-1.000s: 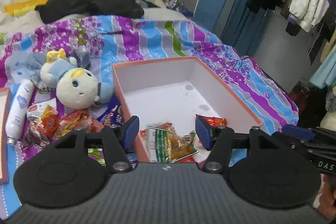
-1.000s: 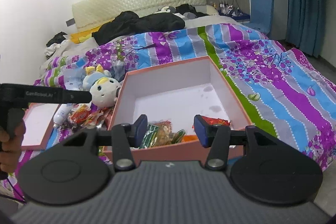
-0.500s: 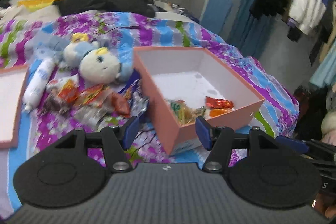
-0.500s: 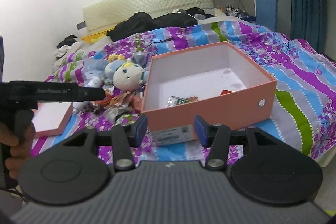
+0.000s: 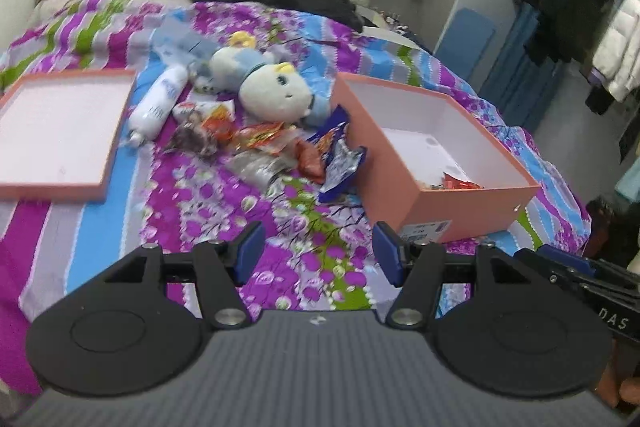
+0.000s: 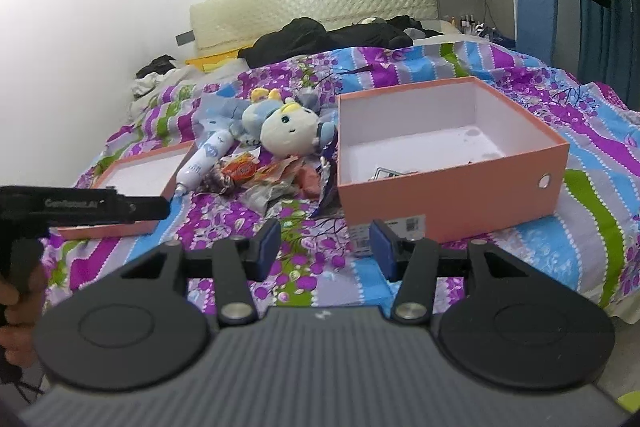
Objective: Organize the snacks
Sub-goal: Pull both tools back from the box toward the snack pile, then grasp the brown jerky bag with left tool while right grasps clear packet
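A: Where are the loose snacks (image 5: 272,147) found?
B: Heaped on the bed (image 5: 200,211), between the plush toy (image 5: 276,91) and the pink box (image 5: 440,163); ahead and slightly left of the left gripper (image 5: 316,257).
A: Jaws?
B: Both spread wide, nothing held. The right gripper (image 6: 324,247) is aimed nearer the box corner.
A: Nearer side?
B: Left is judged nearer. The blue packet (image 5: 340,167) lies touching the box wall, long axis slanted.

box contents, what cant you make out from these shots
- Right wrist view: the box near wall hides most of the snacks inside.
- Left wrist view: only red wrappers peek over the rim.
- Box label: print too small, partly behind the right tool.
- Loose snack pile: blurred, brands unreadable.
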`<state>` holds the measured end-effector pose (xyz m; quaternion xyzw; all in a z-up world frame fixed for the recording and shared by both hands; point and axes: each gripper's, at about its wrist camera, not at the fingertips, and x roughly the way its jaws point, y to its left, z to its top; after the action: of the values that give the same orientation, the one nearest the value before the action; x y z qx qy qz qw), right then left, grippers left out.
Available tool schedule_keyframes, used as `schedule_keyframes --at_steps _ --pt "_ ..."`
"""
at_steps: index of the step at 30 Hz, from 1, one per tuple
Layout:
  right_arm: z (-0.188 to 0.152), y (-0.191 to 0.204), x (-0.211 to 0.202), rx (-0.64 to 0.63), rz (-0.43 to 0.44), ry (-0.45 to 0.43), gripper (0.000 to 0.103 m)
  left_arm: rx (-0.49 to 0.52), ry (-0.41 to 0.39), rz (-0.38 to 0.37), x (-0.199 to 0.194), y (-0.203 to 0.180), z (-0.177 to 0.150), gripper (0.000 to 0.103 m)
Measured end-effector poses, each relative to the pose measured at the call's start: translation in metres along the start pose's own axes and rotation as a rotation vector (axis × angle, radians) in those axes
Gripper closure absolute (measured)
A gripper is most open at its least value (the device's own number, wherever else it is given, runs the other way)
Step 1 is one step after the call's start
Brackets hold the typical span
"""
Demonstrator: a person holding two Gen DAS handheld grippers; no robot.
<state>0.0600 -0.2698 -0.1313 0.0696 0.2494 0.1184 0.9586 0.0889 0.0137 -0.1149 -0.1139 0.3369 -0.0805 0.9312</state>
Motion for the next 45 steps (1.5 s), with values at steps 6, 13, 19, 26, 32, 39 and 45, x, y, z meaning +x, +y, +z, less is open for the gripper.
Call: schedule_keyframes --at_steps 6,13,19,26,32,39,45 --pt "-0.010 0.012 0.012 -0.008 0.018 0.024 0.041 -0.012 -0.024 0.036 -0.010 0.018 -0.006 0.038" --pt "-0.015 0.029 0.038 -0.027 0.025 0.045 0.041 -0.035 -0.003 0.055 0.008 0.040 -0.005 0.038" --pt "-0.017 0.050 0.068 -0.087 0.071 0.065 0.041 -0.063 0.035 0.084 0.046 0.063 -0.002 0.033" --pt "-0.012 0.074 0.120 -0.149 0.105 0.081 0.041 -0.085 0.067 0.114 0.097 0.097 0.010 0.027" --pt "-0.003 0.087 0.178 -0.126 0.107 0.088 0.041 -0.075 0.062 0.143 0.148 0.127 0.040 0.021" --pt "0.004 0.093 0.257 -0.091 0.100 0.126 0.026 0.008 0.043 0.146 0.213 0.144 0.083 0.019" --pt "0.005 0.091 0.314 -0.068 0.084 0.170 0.026 0.099 0.051 0.140 0.267 0.149 0.105 0.018"
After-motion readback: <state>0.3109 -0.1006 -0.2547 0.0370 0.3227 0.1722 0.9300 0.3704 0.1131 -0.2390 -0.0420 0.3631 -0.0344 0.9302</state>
